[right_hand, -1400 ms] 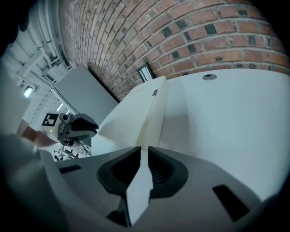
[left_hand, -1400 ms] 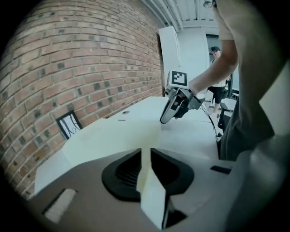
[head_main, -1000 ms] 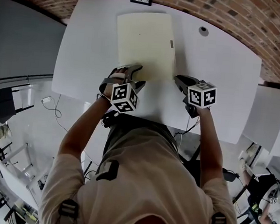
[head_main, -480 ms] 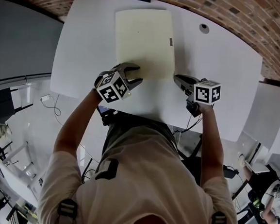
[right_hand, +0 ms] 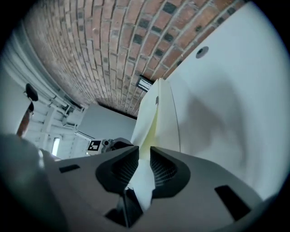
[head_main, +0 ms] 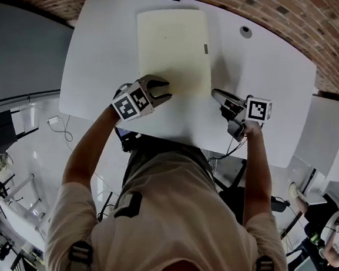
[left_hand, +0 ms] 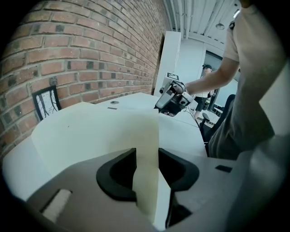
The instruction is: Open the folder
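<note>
The folder [head_main: 172, 49] lies flat on the counter [head_main: 269, 76]; the left gripper [head_main: 163, 90], jaws just closing onto one near corner, should hold still while the right gripper [head_main: 215, 93], pinching the other corner but just loosening, lifts gently.

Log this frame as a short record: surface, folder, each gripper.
surface: white table, brick wall behind
folder: cream, lying flat on the table; layers slightly parted at its near right corner
left gripper: jaws closed on the folder's near left edge, having just been closing
right gripper: jaws on the folder's near right corner, having just opened a little
progress: cover not lifted yet
</note>
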Demonstrator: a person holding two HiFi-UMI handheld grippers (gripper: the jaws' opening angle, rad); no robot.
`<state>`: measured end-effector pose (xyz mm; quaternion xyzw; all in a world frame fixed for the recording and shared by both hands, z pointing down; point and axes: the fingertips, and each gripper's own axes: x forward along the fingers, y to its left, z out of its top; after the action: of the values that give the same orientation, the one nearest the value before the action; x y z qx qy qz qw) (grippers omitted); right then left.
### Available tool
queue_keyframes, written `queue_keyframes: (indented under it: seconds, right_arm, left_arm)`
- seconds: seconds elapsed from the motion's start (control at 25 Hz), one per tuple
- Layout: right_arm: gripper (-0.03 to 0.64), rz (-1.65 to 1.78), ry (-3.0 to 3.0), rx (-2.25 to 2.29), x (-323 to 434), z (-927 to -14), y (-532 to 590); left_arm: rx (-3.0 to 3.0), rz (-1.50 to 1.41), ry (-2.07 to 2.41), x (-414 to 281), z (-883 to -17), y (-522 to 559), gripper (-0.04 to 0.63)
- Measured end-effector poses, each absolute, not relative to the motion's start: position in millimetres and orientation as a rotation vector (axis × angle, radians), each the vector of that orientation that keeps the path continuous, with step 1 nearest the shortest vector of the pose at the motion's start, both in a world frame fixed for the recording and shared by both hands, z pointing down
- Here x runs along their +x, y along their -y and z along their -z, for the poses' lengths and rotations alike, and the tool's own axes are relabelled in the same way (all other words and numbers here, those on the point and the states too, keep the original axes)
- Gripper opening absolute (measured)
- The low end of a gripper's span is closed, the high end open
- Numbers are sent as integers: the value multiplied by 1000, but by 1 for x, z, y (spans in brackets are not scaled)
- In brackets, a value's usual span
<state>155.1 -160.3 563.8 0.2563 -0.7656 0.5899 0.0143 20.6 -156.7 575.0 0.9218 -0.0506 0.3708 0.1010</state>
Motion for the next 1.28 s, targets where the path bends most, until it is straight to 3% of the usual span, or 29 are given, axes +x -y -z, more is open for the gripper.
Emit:
queue_keyframes:
  seconds: [0.12,0.2,0.36,0.44,0.52,0.72,0.8,0.96,1.28]
  right_arm:
    - [43,-2007,2437,720,148,-550,160]
    - [128,-2076,2481,644,142,-539,160]
    - [135,-2009,2454,629,123,-546,163]
    - [115,-1949,2410,690,120,-553,165]
    - [35,-1871,2369,771,121,-558,168]
    - [7,-1953,2425,806,117,-534,172]
    - [6,-1992,2506,789,116,-515,176]
    - [6,-1971,2535,810,114,-506,185]
    - [6,-2000,2549,758,105,-503,183]
  left_arm:
    - [2724,-1086,133,20,-575,156,139]
    - [2730,-1085,124,20,-574,156,138]
    - [2729,-1083,106,19,-574,155,132]
    - [2728,-1086,96,20,-574,155,130]
    - [2732,-1086,93,20,-574,155,129]
    - [2794,-1096,171,21,-566,156,140]
    - [2850,-1120,232,25,-557,157,146]
    - [2914,-1190,319,27,-551,153,250]
    - [2966,-1145,564,27,-530,160,268]
